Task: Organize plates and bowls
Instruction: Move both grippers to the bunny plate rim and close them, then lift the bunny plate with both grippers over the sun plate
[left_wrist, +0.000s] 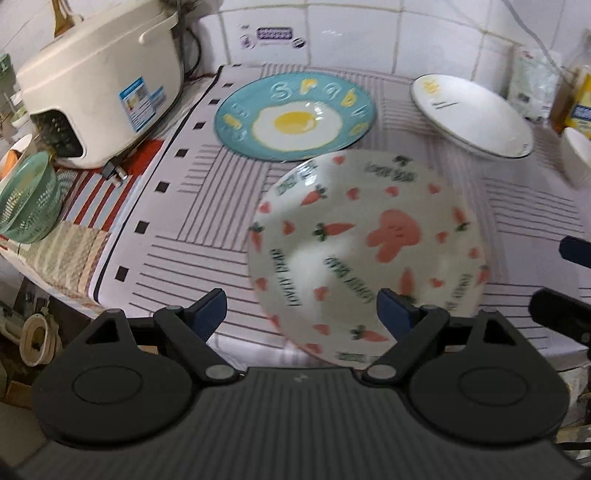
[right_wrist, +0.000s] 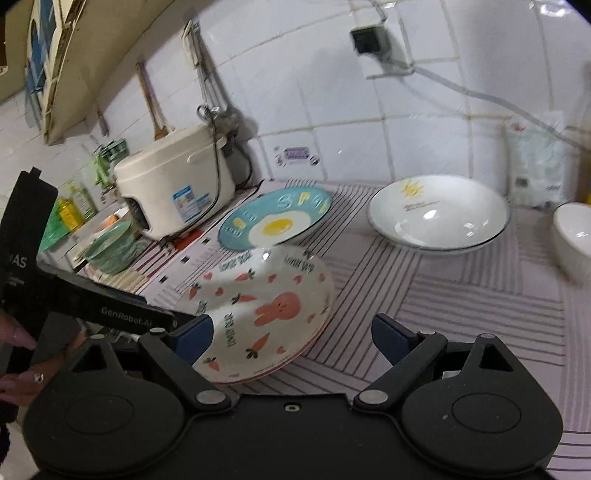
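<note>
Item: carrot plate (left_wrist: 365, 254), white with carrots, hearts and a pink rabbit. Location: near edge of the striped mat (left_wrist: 207, 221), directly ahead of both grippers. The right wrist view shows a pink rim beneath it, so it probably sits on a second plate, though blur leaves that uncertain.

Item: egg plate (left_wrist: 295, 116), blue with a fried-egg print. Location: behind the carrot plate, beside the rice cooker (left_wrist: 99, 88); the two rims look close or overlapping.

Item: white bowl (right_wrist: 439, 221), dark rim, sun mark. Location: far right, well apart from the plates. A small white bowl (right_wrist: 574, 240) stands further right.

Item: left gripper (left_wrist: 301, 315). Jaws wide apart, holding nothing; the right pad lies over the plate's near rim in view, contact not confirmable.

Item: right gripper (right_wrist: 291, 338). Jaws wide apart, empty, the carrot plate's near edge between them.

Handling note: the step in hand appears to be taking up the carrot plate for stacking. Best done by pinching the near rim squarely, lifting level, and clearing the egg plate's rim before moving. Glazed ware may slip.
</note>
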